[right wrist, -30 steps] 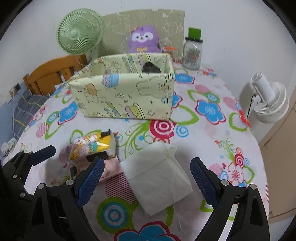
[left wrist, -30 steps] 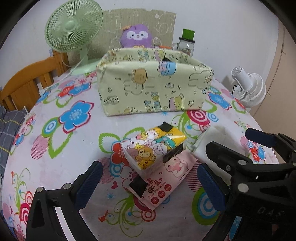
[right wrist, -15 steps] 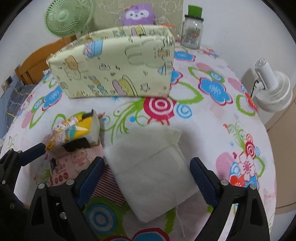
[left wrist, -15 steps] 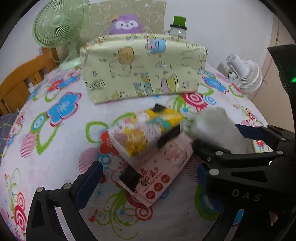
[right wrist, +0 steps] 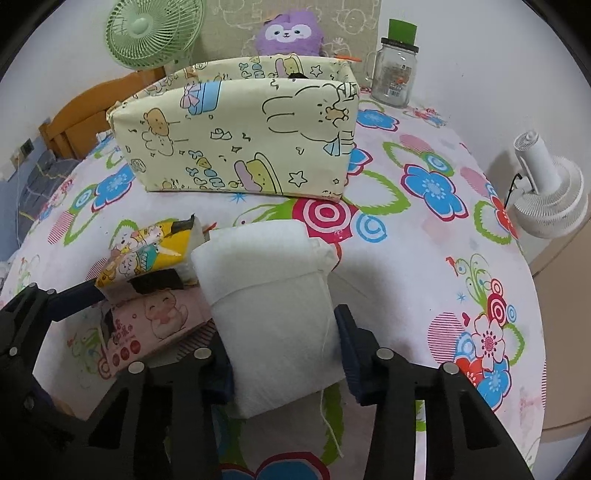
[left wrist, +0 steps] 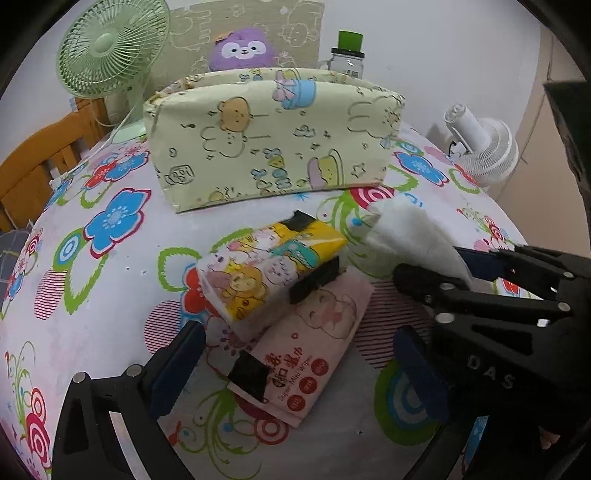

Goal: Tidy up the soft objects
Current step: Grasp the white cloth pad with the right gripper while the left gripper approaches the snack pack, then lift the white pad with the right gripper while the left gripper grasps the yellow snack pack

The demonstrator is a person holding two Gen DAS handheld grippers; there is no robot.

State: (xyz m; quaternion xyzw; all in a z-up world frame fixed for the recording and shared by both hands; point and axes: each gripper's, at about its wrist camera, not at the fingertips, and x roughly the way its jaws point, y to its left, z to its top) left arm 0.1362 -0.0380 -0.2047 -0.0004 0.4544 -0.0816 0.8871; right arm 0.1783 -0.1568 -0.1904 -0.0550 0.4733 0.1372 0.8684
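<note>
A soft white pouch [right wrist: 273, 280] stands bunched up between my right gripper's [right wrist: 282, 343] blue pads; the jaws are closing and press on both its sides. In the left wrist view the same pouch [left wrist: 410, 236] sticks out of that gripper [left wrist: 461, 273]. To its left a yellow cartoon tissue pack [left wrist: 273, 266] leans on a pink wipes pack [left wrist: 314, 354]. My left gripper [left wrist: 295, 365] is open, with its fingers on either side of the pink pack and not touching it. A pale yellow fabric box [left wrist: 266, 140] stands open-topped behind them.
Behind the fabric box [right wrist: 240, 147] are a green fan [right wrist: 155, 29], a purple plush [right wrist: 291, 33] and a glass jar [right wrist: 397, 74]. A white fan [right wrist: 546, 199] stands past the round table's right edge. A wooden chair [left wrist: 33, 155] is at the far left.
The right gripper's jaws have closed in on the white pouch, which lay flat and now arches up between the pads. The left gripper stayed open over the packs.
</note>
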